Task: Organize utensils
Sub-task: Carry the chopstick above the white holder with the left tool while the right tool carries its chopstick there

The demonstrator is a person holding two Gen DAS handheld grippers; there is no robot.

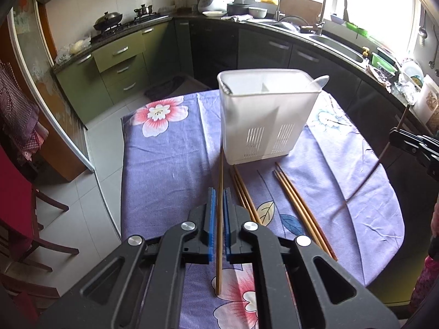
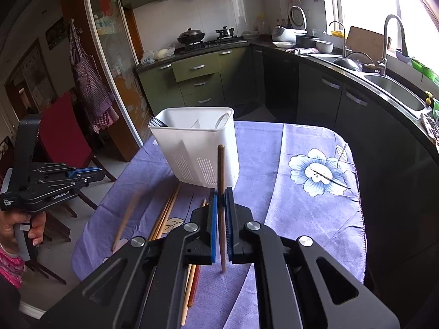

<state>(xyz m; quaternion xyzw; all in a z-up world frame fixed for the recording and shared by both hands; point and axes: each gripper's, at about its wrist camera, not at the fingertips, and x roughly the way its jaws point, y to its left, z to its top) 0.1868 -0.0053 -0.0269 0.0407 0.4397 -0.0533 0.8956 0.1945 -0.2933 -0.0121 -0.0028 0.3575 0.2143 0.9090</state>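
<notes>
Clamped in my left gripper [image 1: 219, 200] is one light chopstick [image 1: 219, 219]; my right gripper [image 2: 221, 200] pinches a darker chopstick [image 2: 221, 192]. Only the right view shows "GenRobot.AI" lettering [image 2: 61, 195] and fork tines [image 2: 155, 122] in the caddy [image 2: 197, 148] ahead.

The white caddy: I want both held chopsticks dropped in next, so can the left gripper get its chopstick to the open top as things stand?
Probably yes. The left gripper is shut on a chopstick just in front of the caddy, whose open top shows only a spoon and fork tines at the ends. The right gripper stands off to the side.
</notes>
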